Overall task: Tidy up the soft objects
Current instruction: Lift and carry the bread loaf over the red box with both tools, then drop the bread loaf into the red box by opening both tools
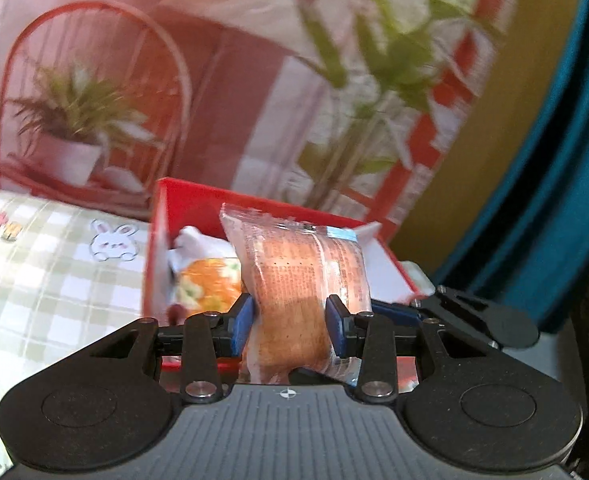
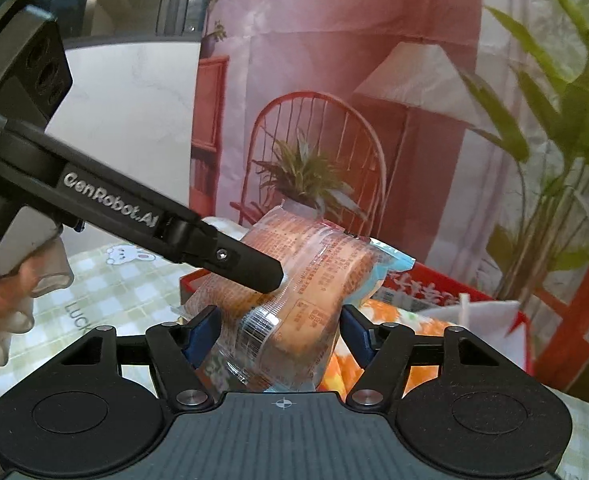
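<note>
a worktop [image 1: 34, 272] under a green-and-white checked cloth with cartoon rabbits carries an open red cardboard box [image 1: 182, 196], which holds an orange-and-white floral soft bundle [image 1: 208, 284]. above the box hangs a clear plastic packet of orange-brown bread [image 1: 306, 280], raised off the worktop. the left gripper [image 1: 290, 320] has its blue fingers [image 1: 241, 320] partly closed and pressing into the packet's sides. the right gripper [image 2: 278, 332] stands wider around the same packet [image 2: 294, 320]; whether its fingers [image 2: 204, 332] press on it i cannot tell.
</note>
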`<state>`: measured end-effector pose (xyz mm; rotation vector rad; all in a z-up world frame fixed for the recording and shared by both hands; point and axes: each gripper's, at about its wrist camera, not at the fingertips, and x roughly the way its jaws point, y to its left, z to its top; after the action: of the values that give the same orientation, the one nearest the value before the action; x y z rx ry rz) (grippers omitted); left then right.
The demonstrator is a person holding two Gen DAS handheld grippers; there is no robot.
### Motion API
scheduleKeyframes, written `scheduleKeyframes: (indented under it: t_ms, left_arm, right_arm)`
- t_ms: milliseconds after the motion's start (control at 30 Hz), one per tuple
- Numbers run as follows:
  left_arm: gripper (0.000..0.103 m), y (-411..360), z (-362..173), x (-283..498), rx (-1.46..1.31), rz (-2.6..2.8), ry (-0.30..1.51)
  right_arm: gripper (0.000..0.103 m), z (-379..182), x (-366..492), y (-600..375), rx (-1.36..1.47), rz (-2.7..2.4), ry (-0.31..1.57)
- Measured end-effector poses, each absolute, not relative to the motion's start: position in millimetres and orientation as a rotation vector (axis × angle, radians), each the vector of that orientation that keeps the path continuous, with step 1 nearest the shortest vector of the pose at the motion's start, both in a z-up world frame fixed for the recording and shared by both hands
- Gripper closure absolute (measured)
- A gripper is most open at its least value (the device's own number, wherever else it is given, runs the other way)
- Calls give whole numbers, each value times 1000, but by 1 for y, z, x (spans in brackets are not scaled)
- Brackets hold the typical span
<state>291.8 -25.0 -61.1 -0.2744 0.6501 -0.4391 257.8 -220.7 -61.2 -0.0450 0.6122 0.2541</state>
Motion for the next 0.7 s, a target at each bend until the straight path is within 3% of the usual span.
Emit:
scheduleKeyframes:
  t_ms: [700]
  left_arm:
    - [59, -16, -73, 318, -175, -374, 655]
  right_arm:
    - [43, -90, 319, -209, -22, 176, 692]
